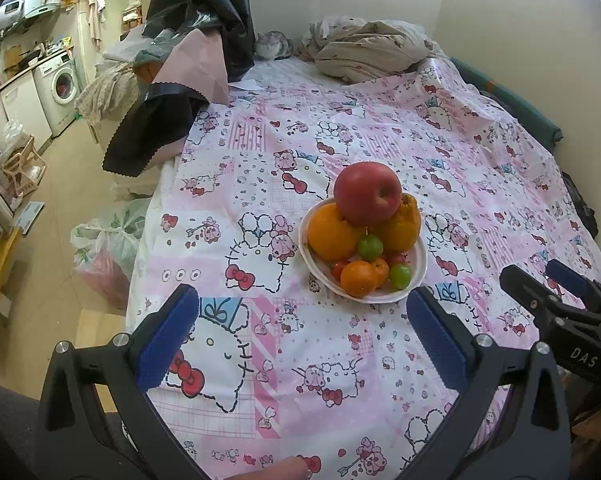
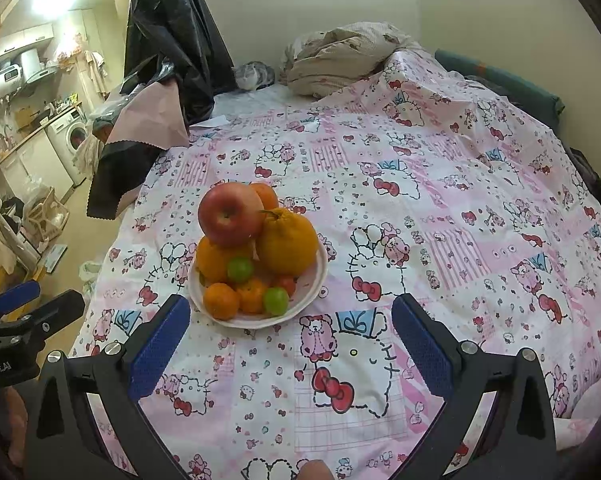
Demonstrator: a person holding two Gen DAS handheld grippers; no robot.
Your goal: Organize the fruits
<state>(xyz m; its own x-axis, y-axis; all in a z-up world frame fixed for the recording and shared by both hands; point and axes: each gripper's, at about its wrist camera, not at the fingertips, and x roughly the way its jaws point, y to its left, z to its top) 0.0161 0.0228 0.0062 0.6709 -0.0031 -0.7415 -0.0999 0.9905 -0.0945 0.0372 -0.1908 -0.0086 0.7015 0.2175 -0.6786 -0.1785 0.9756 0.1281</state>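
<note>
A white bowl (image 1: pixel 419 268) sits on a pink cartoon-print cloth, piled with fruit: a red apple (image 1: pixel 366 193) on top, large oranges (image 1: pixel 332 234), small mandarins (image 1: pixel 358 279), green grapes (image 1: pixel 400 276) and small red tomatoes. My left gripper (image 1: pixel 300 312) is open and empty, hovering just before the bowl. In the right wrist view the bowl (image 2: pixel 318 280), apple (image 2: pixel 230 214) and a big orange (image 2: pixel 288 246) lie ahead to the left. My right gripper (image 2: pixel 290 320) is open and empty, near the bowl's front. The right gripper also shows in the left wrist view (image 1: pixel 556 292).
The cloth (image 1: pixel 260 184) covers a bed. A crumpled beige blanket (image 1: pixel 370 50) and a cat (image 1: pixel 272 46) lie at the far end. Dark and pink fabric (image 1: pixel 172 92) hangs over the left edge. A plastic bag (image 1: pixel 104 248) sits on the floor at left.
</note>
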